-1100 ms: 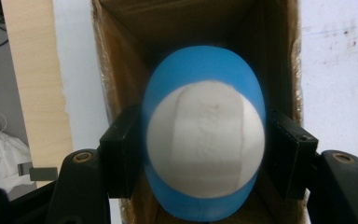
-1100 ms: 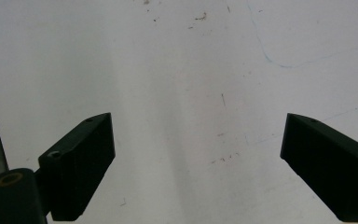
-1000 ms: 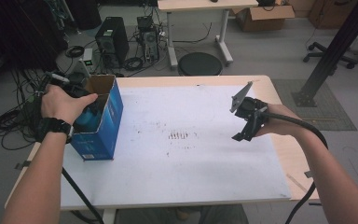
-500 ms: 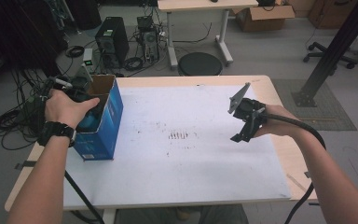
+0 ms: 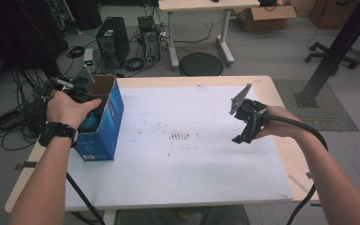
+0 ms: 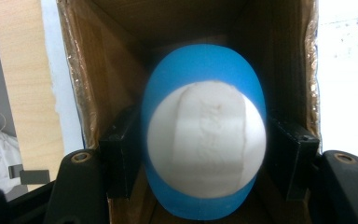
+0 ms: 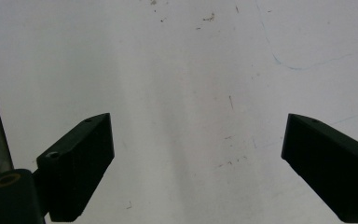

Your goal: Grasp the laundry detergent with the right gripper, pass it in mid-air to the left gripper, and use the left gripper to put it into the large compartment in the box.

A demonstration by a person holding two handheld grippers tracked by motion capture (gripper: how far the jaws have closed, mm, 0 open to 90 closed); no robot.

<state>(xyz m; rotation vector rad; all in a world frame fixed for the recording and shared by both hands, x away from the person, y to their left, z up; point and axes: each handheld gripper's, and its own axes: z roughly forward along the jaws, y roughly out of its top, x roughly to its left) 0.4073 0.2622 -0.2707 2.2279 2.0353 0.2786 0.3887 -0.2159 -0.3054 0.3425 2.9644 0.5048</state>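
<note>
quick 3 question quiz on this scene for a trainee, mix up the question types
1. True or false: the left gripper has its fingers closed on the blue and white egg-shaped object inside the blue cardboard box.
2. What lies between the fingers of the right gripper? A) a pen B) nothing, just the white table top beyond C) the box flap
3. Fill in: the box stands near the table's ____ edge in the high view.

Key: 1 true. 2 B. 3 left.
</note>
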